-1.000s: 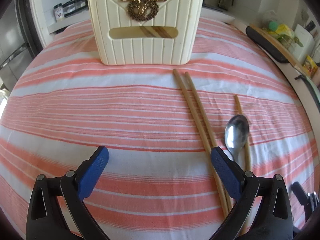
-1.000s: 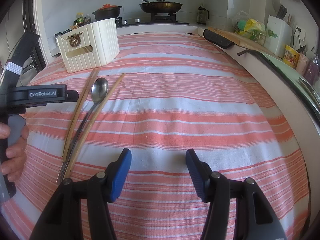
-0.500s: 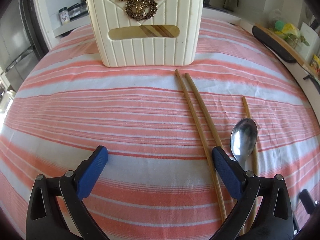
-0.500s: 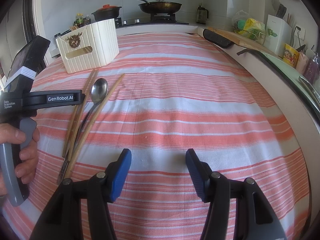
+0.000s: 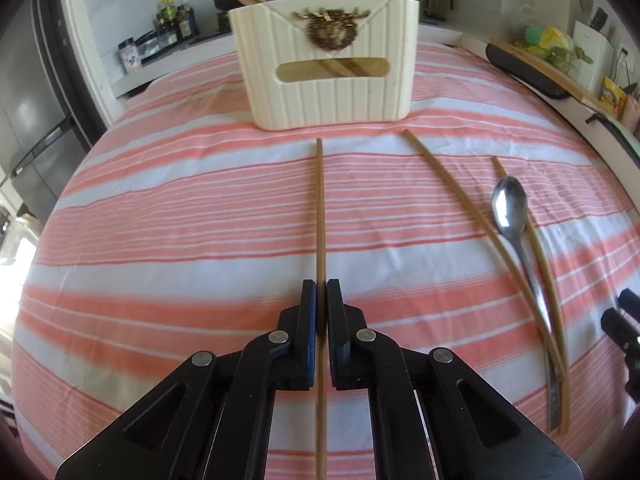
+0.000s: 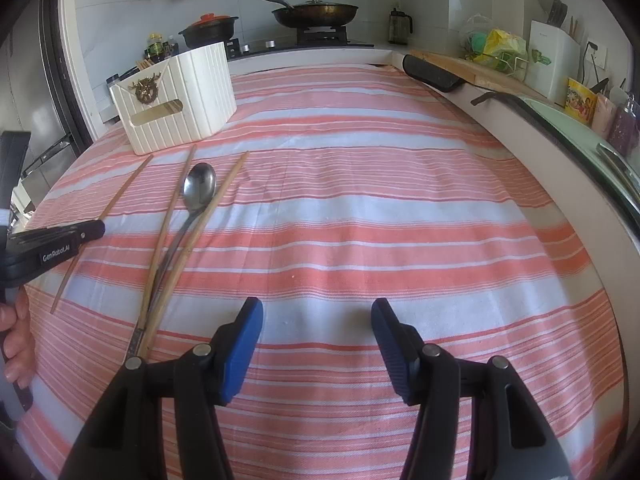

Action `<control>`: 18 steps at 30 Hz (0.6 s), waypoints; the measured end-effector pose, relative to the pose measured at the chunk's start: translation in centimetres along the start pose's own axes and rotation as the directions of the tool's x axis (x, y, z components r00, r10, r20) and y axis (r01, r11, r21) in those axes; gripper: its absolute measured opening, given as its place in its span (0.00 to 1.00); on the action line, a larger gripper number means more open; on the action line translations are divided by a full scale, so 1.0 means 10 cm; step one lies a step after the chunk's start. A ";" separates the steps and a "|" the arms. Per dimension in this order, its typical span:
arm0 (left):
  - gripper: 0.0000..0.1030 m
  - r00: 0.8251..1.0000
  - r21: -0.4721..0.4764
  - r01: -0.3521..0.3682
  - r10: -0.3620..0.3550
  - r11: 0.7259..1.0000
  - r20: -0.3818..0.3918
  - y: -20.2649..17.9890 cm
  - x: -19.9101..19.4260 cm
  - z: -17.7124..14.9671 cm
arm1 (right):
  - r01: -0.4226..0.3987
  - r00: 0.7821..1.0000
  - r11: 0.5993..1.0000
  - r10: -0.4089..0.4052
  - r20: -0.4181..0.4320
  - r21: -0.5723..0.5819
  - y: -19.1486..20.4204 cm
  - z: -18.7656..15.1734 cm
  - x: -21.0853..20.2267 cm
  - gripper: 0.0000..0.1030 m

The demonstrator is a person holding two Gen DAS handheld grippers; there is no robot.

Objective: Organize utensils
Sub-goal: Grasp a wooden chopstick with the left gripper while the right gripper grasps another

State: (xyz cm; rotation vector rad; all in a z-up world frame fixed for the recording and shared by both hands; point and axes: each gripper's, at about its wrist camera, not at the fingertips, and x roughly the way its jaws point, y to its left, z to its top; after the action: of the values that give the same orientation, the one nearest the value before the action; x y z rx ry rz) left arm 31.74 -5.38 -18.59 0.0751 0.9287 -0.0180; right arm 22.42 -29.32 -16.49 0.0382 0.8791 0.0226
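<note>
My left gripper (image 5: 321, 286) is shut on one wooden chopstick (image 5: 319, 208), held pointing at the cream utensil holder (image 5: 326, 64) ahead; the gripper also shows in the right wrist view (image 6: 94, 232). Two more chopsticks (image 5: 460, 200) and a metal spoon (image 5: 510, 208) lie on the striped cloth to the right; they show in the right wrist view as chopsticks (image 6: 168, 224) and spoon (image 6: 198, 188). The holder (image 6: 176, 100) has chopsticks inside. My right gripper (image 6: 316, 320) is open and empty above the cloth.
The table wears a red and white striped cloth (image 6: 360, 220). A counter behind holds a stove with a pan (image 6: 316, 10) and a pot (image 6: 208, 30). A black-edged board (image 6: 432, 74) and a sink edge (image 6: 580, 128) run along the right.
My left gripper has closed on one chopstick and lifted it away from the others, to the left. The right gripper has stayed put and open.
</note>
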 end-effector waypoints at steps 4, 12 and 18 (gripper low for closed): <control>0.04 1.000 -0.046 -0.012 0.011 0.999 -0.030 0.37 -0.11 -0.17 | -0.143 0.990 0.989 0.144 -0.014 0.033 0.21 0.15 0.01 0.42; 0.04 0.999 -0.050 -0.025 0.023 0.998 -0.032 0.70 -0.30 -0.48 | -0.200 0.974 0.980 0.197 -0.112 -0.009 0.68 0.36 0.37 0.09; 0.05 0.999 -0.021 -0.040 0.040 0.999 -0.010 0.75 -0.41 -0.63 | -0.058 0.993 0.998 0.054 -0.102 -0.034 0.58 0.19 0.17 0.07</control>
State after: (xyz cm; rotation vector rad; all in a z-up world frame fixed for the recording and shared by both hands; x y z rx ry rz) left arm 24.65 2.44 -18.67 0.0742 0.9362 0.0297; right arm 24.93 -23.51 -16.35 0.0280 0.9787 0.0941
